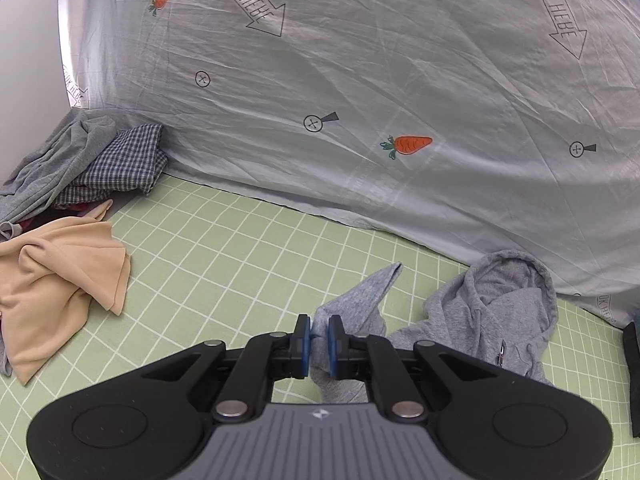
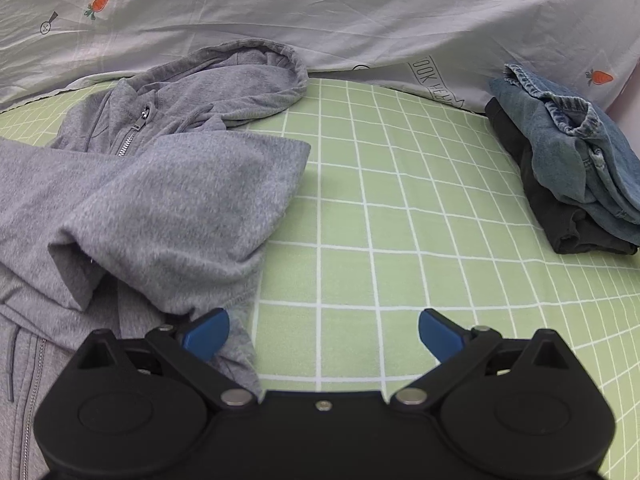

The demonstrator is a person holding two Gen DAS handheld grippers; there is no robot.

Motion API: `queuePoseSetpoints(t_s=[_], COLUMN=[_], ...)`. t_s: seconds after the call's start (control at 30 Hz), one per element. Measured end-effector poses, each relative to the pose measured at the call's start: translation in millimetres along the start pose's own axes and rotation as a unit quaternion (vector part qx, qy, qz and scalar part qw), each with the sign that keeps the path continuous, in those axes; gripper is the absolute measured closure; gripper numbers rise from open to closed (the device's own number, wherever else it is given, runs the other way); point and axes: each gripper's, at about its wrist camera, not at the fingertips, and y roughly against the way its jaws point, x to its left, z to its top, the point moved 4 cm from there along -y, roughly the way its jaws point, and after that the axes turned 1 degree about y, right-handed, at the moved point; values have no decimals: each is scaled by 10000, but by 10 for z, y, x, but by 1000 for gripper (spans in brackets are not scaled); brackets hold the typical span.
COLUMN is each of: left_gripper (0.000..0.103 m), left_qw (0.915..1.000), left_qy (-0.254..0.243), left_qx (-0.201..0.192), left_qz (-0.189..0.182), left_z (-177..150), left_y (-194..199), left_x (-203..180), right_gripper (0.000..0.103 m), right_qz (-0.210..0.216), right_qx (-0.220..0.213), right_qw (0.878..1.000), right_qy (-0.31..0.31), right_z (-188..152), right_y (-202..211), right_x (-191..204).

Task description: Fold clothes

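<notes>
My left gripper [image 1: 319,334] is clamped on a fold of the grey hoodie [image 1: 492,316], its blue pads pinching the cloth of a sleeve that trails forward over the green checked surface [image 1: 240,248]. My right gripper [image 2: 324,330] is spread wide and holds nothing, one pad just touching the hoodie's edge. The hoodie lies crumpled on the surface, hood toward the pale carrot-print sheet [image 1: 360,80]. Off to the right sit folded jeans [image 2: 576,148] atop a dark garment [image 2: 560,216]; to the left, a peach garment [image 1: 60,280] and a checked one [image 1: 120,164].
</notes>
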Motion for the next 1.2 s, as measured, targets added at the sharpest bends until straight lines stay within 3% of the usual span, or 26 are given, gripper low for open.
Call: queuePoseSetpoints(t_s=[0.2, 0.37, 0.5, 0.53, 0.7, 0.9, 1.0, 1.1, 1.2], left_gripper=[93, 93, 95, 103, 103, 100, 86, 86, 78], left_qw=[9989, 9949, 9922, 9916, 9878, 9904, 9867, 9824, 9808], left_qy=[178, 26, 316, 381, 700, 938, 1226, 1313, 1295], left_qx=[-407, -688, -598, -568, -420, 155, 599, 965, 1145], left_qz=[167, 730, 1046, 1094, 1323, 1008, 878, 908, 903], left_z=[220, 363, 381, 372, 323, 41, -162, -338, -455], left_y=[162, 237, 219, 212, 175, -26, -187, -338, -470], left_x=[194, 346, 593, 649, 925, 978, 998, 1007, 1052], right_gripper=[1, 1, 1, 1, 0, 0, 0, 0, 0], right_qz=[26, -79, -92, -95, -89, -79, -72, -83, -138], right_qx=[4, 108, 142, 156, 210, 258, 282, 326, 335], right_qw=[9999, 9998, 9997, 9997, 9997, 9996, 9996, 9994, 9993], right_qy=[113, 159, 164, 163, 84, -7, -69, -84, 21], right_z=[-4, -27, -29, -28, -28, -30, -38, -33, -22], right_y=[8, -18, -25, -30, -52, -64, -64, -65, -64], right_x=[25, 41, 46, 46, 48, 43, 32, 31, 56])
